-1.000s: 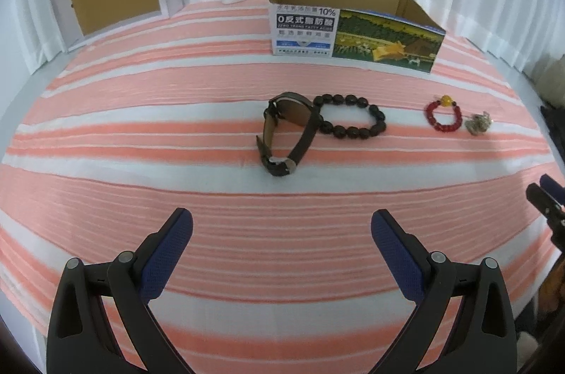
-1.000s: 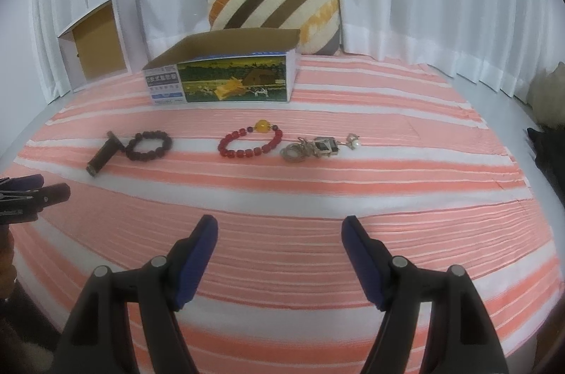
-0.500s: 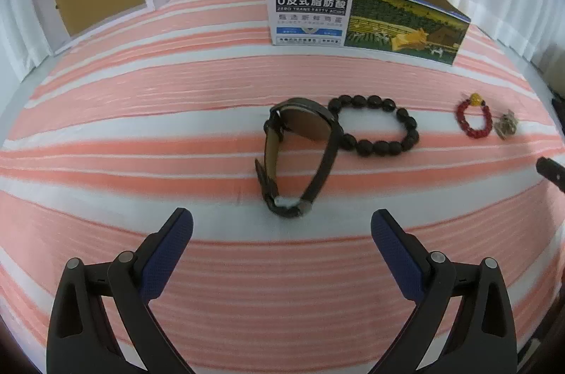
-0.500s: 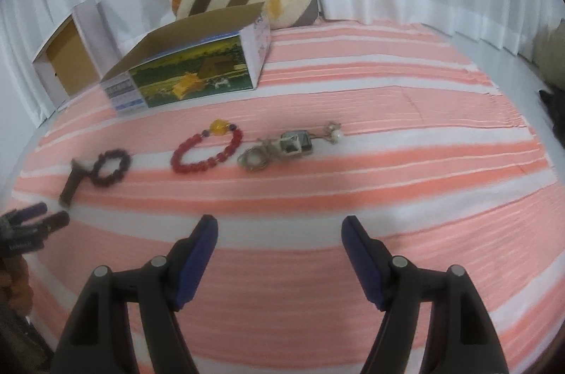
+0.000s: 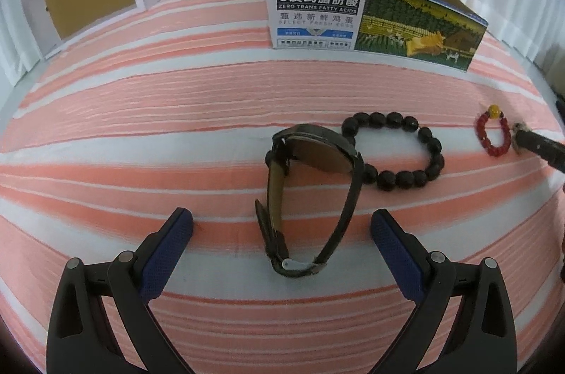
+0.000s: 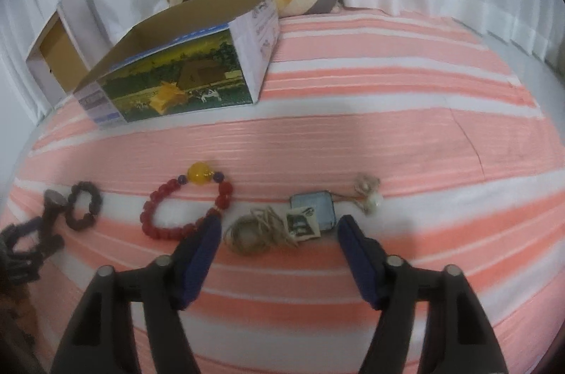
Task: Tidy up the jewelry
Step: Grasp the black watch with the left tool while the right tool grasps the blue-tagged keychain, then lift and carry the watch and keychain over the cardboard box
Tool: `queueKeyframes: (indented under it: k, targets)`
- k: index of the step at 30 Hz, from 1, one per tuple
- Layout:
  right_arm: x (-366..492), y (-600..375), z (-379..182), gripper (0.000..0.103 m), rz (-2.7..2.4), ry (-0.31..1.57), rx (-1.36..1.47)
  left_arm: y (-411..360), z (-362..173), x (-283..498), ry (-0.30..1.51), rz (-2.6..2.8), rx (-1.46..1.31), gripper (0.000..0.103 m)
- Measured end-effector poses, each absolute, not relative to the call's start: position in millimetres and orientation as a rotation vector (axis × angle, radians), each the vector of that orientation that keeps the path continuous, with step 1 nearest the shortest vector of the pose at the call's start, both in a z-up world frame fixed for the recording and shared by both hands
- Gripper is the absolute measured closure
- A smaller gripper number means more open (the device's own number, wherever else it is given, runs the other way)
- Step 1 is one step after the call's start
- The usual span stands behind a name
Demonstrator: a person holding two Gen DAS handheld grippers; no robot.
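Left gripper held wide, unclosed, straddling wristwatch; right gripper, narrowing but unclosed, brackets cord necklace, both seemingly for boxing in open carton.

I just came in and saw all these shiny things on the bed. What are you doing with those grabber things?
A person is tidying jewelry with a grabber in each hand. The left gripper is open around the watch, not squeezing it yet. The right gripper has just been closing its jaws around the corded necklace, without pinching it yet. The dark bead bracelet and red bead bracelet lie on the striped bedspread. The open cardboard box waits behind them.
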State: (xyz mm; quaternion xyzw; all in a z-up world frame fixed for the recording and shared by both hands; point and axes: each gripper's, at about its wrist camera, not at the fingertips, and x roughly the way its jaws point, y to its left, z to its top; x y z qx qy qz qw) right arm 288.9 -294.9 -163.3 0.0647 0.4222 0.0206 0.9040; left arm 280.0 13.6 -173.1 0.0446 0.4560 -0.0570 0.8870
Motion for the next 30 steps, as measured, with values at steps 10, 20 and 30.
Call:
queueKeyframes:
  k: [10, 20, 30]
  targets:
    - [266.5, -284.8, -161.7, 0.068, 0.061, 0.864, 0.073, 12.5, -168.0, 268.4, 0.895, -0.161, 0.114, 0.056]
    - [228.1, -280.2, -161.4, 0.068, 0.098, 0.864, 0.089, 12.8, -167.6, 259.2, 0.889, -0.152, 0.111, 0.063]
    - [188.0, -288.8, -162.8, 0.068, 0.11, 0.869, 0.081, 10.1, -166.8, 230.3, 0.902, -0.161, 0.117, 0.064]
